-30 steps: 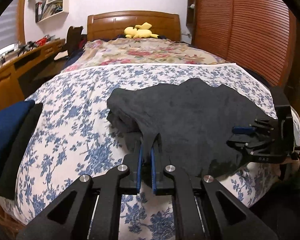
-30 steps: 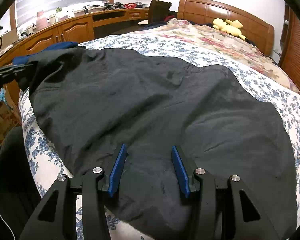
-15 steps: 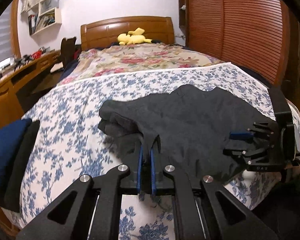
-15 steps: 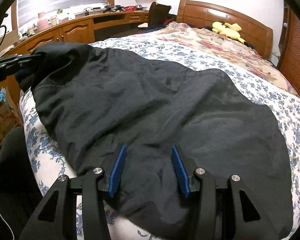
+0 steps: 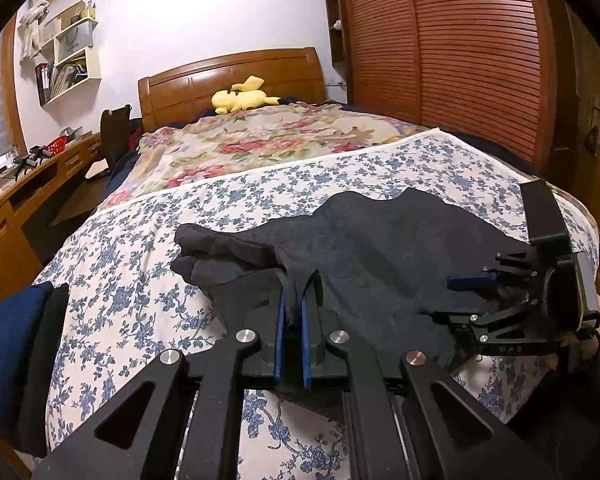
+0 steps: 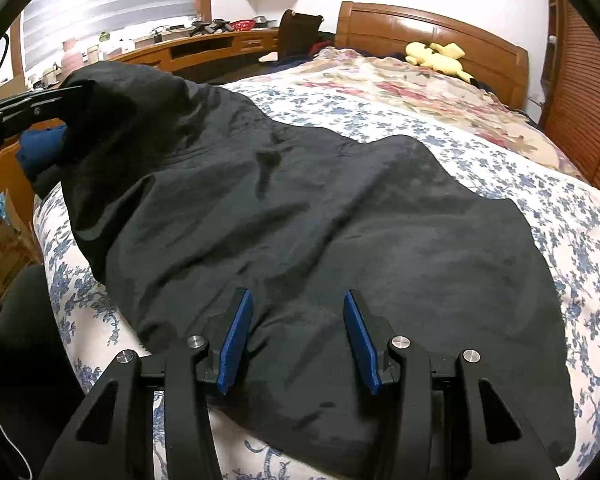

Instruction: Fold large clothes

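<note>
A large black garment (image 6: 320,216) lies spread on the blue-flowered bed sheet (image 6: 560,208). It also shows in the left wrist view (image 5: 380,248). My left gripper (image 5: 292,308) is shut on a bunched edge of the garment and holds that end lifted. It shows at the far left of the right wrist view (image 6: 24,108). My right gripper (image 6: 296,320) is open, its blue pads (image 6: 236,336) resting over the garment's near edge. It shows at the right of the left wrist view (image 5: 472,296).
A folded dark blue and black stack (image 5: 16,344) sits at the bed's left edge. A floral blanket (image 5: 260,140) and a yellow plush toy (image 5: 240,100) lie near the headboard. A wooden desk (image 6: 204,48) runs along the left, a slatted wardrobe (image 5: 460,52) on the right.
My left gripper has lifted its end of the garment higher and carried it inward. The right gripper has stayed open over the near edge.
</note>
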Demonstrator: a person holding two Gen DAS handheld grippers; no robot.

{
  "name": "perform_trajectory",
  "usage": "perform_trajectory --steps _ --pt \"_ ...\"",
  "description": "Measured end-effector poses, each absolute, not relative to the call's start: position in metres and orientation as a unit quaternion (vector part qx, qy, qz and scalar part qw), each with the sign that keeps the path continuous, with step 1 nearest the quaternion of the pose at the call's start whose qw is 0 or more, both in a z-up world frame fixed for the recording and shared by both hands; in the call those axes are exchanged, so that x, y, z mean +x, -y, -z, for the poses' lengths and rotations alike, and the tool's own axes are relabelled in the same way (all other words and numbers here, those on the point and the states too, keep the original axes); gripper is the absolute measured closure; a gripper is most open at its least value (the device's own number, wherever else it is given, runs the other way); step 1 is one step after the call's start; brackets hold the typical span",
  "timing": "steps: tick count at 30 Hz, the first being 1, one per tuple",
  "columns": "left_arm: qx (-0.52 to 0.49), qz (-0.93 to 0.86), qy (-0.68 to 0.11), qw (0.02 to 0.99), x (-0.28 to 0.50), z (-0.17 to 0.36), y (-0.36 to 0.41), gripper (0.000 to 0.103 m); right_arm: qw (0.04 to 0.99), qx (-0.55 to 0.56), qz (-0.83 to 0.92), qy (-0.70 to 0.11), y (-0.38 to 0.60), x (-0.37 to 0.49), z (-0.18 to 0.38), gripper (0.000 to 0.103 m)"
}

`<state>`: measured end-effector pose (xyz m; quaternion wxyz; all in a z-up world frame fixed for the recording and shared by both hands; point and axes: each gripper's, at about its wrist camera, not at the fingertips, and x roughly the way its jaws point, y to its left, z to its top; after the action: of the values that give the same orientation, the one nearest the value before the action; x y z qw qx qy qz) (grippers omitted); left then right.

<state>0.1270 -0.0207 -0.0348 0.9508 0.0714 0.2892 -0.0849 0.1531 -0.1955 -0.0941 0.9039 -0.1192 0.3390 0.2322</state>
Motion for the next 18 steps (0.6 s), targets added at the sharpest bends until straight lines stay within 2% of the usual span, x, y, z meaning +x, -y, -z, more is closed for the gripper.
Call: perform_trajectory --steps 10,18 --pt "0.074 0.095 -0.290 0.949 0.133 0.033 0.033 0.096 0.923 -0.104 -0.193 -0.315 0.225 0.124 0.079 0.054" --pt "0.094 0.116 -0.292 0.945 0.148 0.032 0.072 0.096 0.951 -0.080 -0.144 -0.263 0.262 0.081 0.045 0.054"
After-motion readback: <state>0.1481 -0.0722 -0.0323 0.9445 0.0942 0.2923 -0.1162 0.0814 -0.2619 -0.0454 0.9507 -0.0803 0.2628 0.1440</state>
